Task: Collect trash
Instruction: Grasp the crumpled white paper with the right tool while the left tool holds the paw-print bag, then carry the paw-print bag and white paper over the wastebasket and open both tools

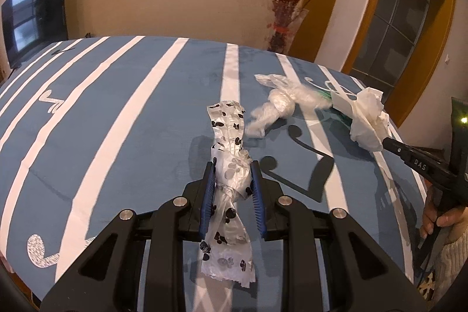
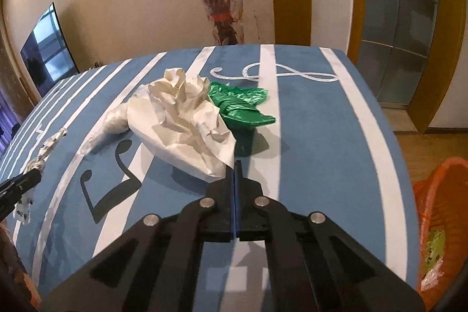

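On the left, the left gripper holds the paw-print plastic bag tight between its blue pads, above the striped tablecloth. On the right, the right gripper has its jaws fully together on an edge of the crumpled white paper, beside the green bag. Both pieces seem picked, so the next move probably calls for carrying them to the orange trash bag at the far right.

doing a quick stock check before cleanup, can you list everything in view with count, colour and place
paw-print bag: 1, clear with black prints, twisted, held in left jaws
crumpled paper: 1, white, pinched by its edge in right jaws
clear bag: 1, see-through, knotted, on cloth beyond paw-print bag
green bag: 1, green, on cloth behind paper
tablecloth: 1, blue with white stripes
orange bag: 1, orange, beside table, right
vase of red twigs: 1, behind table
screen: 1, black, left wall
left gripper: shut on bag
right gripper: shut on paper
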Demonstrator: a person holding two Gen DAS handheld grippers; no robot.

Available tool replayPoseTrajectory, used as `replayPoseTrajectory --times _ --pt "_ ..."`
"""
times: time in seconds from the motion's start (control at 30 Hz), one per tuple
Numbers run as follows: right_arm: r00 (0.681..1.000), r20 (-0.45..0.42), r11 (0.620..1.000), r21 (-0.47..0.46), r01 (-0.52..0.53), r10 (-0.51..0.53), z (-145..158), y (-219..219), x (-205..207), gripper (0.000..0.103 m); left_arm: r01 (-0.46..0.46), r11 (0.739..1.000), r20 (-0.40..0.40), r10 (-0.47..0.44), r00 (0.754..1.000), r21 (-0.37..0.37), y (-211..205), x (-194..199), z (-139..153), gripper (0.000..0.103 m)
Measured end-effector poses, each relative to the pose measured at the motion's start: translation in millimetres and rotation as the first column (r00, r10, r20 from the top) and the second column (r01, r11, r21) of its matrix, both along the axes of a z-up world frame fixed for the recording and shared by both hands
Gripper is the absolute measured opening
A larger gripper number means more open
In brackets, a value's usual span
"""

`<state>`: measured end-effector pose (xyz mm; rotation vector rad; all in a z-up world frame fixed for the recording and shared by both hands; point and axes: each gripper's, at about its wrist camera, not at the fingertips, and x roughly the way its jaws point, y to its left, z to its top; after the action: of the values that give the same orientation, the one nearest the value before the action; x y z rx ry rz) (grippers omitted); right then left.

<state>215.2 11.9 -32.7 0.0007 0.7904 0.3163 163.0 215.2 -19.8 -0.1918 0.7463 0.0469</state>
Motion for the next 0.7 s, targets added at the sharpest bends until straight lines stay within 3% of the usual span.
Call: replayPoseTrajectory --times 0.37,0.7 --pt "0.996 0.037 0.996 0.013 0.086 -0.086 17.7 -53.9 -37.9 0.002 0.090 0.996 0.019 -0.090 0.996 0.003 -48.0 -1.3 10.2 0.024" --pt "0.974 0.069 0.976 0.026 0.215 -0.217 28.8 -117.1 -79.2 0.002 0.214 0.977 0.034 -0.214 0.976 0.001 -117.2 5.5 15.6 0.024"
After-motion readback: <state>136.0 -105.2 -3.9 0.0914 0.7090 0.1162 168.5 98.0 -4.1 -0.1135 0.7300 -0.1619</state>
